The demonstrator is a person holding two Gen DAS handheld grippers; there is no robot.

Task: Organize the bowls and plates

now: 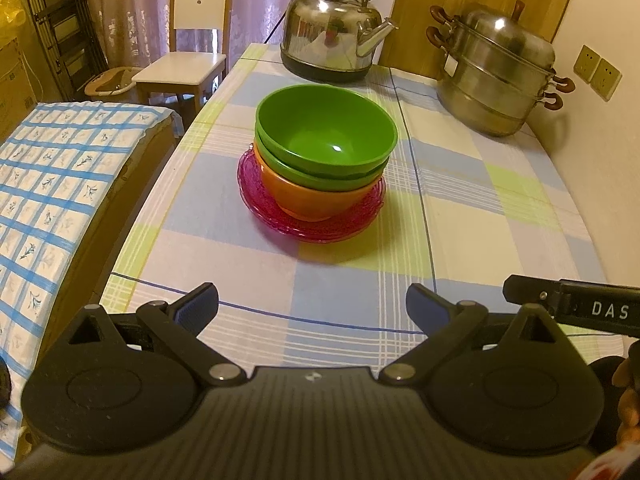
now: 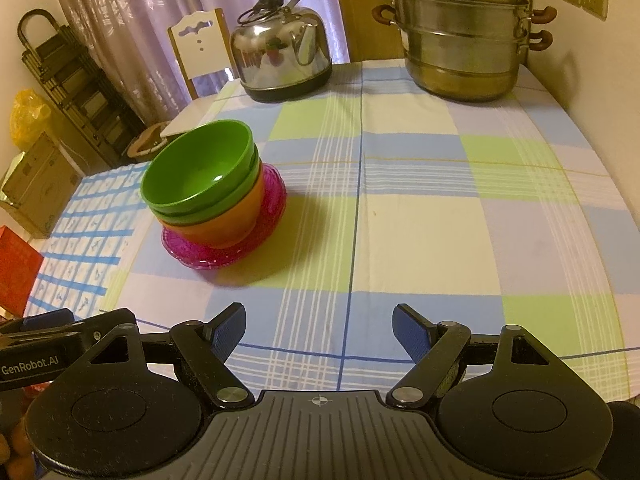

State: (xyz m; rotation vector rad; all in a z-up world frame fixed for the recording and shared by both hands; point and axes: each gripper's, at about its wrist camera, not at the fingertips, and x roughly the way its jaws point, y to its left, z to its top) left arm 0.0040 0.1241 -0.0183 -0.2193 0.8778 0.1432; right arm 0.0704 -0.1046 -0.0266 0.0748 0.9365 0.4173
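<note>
Checked tablecloth [image 2: 420,220] carries kettle [image 2: 282,60] and steamer pot [image 2: 460,36] at far edge. Mid-table: two green bowls [image 1: 326,136] nested in orange bowl [image 1: 316,200] on pink plates [image 1: 348,226], apparently consolidated. Left gripper [image 1: 312,308] and right gripper [image 2: 318,328] spread wide, empty, near edge.

table [image 1: 460,216] bears pink plate [image 1: 320,220], kettle [image 1: 332,32], steamer [image 1: 496,80].

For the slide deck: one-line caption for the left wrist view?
Open left gripper facing two green bowls nested in an orange bowl on pink plates, kettle and steamer behind.
</note>
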